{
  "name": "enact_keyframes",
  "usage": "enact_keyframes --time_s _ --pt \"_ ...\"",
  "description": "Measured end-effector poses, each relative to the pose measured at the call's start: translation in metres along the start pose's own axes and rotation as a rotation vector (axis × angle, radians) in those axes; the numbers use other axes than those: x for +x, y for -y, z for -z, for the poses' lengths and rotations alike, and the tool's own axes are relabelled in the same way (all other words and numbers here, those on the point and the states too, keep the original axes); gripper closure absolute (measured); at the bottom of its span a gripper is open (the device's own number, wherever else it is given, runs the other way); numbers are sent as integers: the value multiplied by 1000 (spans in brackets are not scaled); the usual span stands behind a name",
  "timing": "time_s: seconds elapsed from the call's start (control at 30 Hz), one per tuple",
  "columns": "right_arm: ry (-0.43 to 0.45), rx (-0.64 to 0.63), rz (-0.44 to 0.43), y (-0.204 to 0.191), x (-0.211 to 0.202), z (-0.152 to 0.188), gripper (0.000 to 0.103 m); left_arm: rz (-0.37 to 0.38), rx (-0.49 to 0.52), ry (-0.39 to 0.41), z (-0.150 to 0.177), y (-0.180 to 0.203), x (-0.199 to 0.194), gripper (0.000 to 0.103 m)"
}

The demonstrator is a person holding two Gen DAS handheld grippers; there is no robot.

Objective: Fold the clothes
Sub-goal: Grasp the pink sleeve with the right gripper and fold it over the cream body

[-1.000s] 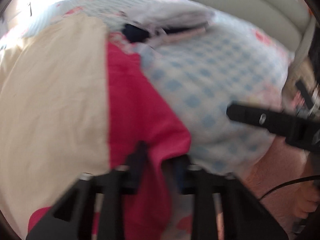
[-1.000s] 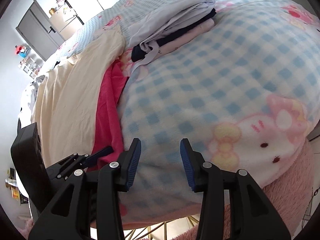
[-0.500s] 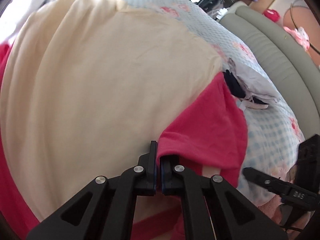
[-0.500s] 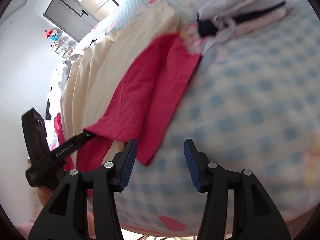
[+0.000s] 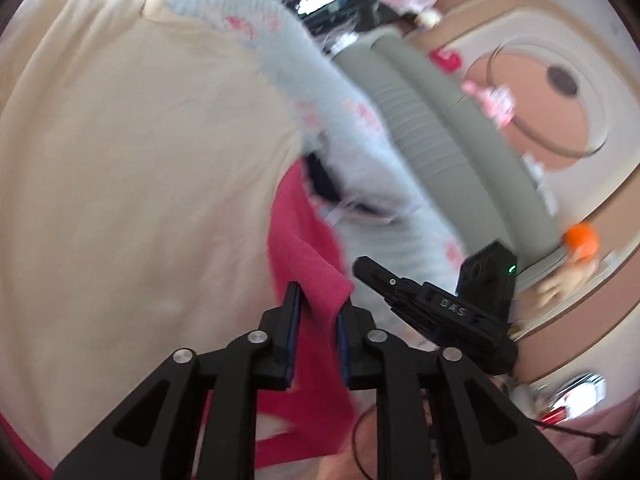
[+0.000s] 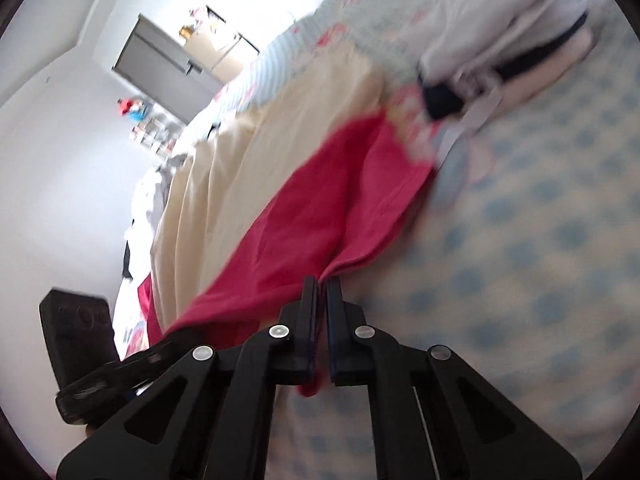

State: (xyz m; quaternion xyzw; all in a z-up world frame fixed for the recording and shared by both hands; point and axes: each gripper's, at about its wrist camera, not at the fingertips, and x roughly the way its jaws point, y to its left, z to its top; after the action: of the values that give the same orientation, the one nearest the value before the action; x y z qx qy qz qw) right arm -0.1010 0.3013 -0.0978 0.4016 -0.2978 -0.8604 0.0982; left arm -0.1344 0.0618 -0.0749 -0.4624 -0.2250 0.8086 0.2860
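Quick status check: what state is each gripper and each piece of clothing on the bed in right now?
Left gripper: open, red fabric between its fingers.
Right gripper: shut on the red garment's edge.
Red garment: partly lifted, stretched towards the right gripper.
Cream garment: spread flat on the bed.
Clothes pile: folded, stacked on the blue checked blanket.

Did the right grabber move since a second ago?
Yes. The right gripper went left, off the checked blanket, and its jaws shut on the pink garment.
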Motion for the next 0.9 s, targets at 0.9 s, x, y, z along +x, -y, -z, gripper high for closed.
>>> enact_keyframes --time_s 0.9 --pt "9 -112 -79 -17 -5 -11 101 321 71 9 1 26 -23 63"
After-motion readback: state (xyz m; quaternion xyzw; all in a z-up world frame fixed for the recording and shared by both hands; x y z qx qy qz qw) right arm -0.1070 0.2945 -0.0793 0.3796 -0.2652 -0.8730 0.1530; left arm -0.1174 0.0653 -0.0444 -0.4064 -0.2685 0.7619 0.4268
